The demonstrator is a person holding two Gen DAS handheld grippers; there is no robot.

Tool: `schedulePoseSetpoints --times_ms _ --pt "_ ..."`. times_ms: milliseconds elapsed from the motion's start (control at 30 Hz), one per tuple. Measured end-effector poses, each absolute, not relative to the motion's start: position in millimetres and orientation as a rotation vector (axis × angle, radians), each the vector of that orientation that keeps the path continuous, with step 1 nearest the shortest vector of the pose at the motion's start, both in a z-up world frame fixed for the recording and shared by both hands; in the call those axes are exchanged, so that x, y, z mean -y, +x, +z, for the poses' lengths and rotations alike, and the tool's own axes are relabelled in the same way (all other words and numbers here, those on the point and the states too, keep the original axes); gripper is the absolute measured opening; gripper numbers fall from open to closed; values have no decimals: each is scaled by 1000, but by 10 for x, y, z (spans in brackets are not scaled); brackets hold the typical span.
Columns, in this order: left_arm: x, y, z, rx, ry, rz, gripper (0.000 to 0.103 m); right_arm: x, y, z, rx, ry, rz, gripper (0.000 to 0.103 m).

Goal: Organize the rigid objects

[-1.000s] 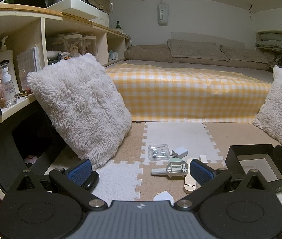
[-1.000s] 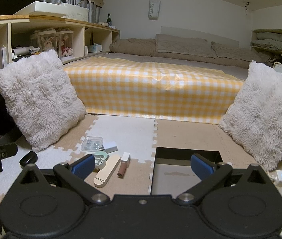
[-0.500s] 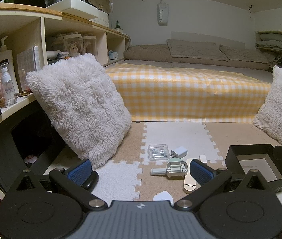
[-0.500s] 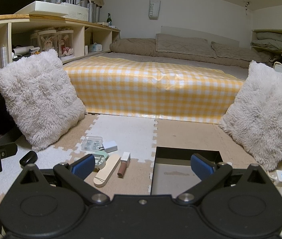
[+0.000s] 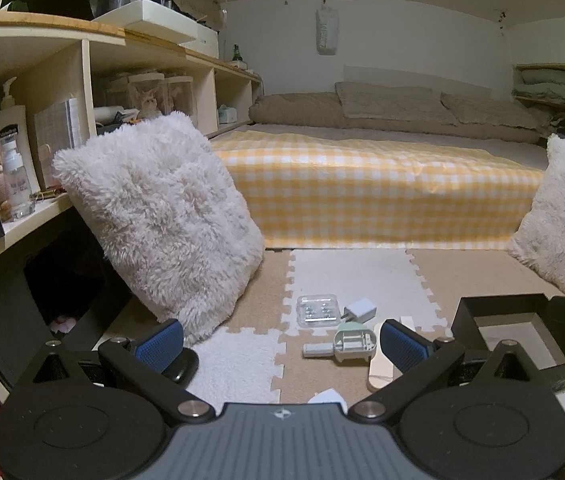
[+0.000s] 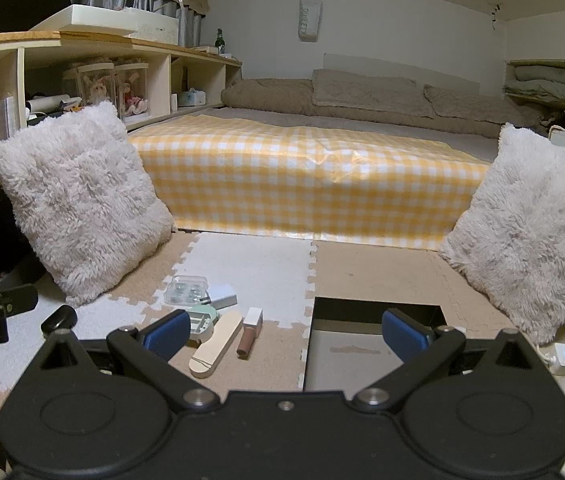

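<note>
Both grippers, left (image 5: 280, 340) and right (image 6: 284, 330), empty with jaws spread. Small rigid items, including a clear plastic case (image 6: 185, 289) and a beige wooden stick (image 6: 215, 343), lie clustered on the foam floor mat (image 6: 258, 258), left of the open black box (image 6: 374, 350). Judgement: take outermost piece first, pinch across its narrow width.

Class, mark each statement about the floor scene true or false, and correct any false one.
1. The black box already holds the small items. False: its inside shows only a bare bottom.
2. Both grippers are open and hold nothing. True: the left gripper and the right gripper have their jaws spread wide.
3. The clear plastic case lies on the foam mat beside the white charger plug. True.
4. The brown cosmetic tube stands upright. False: it lies flat.
5. The fluffy cushion lies on the bed. False: it leans by the shelf.
</note>
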State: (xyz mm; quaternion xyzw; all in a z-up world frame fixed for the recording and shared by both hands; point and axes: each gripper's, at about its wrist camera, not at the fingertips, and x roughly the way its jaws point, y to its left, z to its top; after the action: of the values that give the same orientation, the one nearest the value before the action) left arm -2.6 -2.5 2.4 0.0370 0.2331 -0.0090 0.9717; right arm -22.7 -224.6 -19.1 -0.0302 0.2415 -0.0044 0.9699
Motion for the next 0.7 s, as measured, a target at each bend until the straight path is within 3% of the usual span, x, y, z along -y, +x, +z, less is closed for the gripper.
schedulePoseSetpoints --times_ms 700 --pt "-98 976 301 -311 45 20 103 2980 554 6 -363 -145 -137 103"
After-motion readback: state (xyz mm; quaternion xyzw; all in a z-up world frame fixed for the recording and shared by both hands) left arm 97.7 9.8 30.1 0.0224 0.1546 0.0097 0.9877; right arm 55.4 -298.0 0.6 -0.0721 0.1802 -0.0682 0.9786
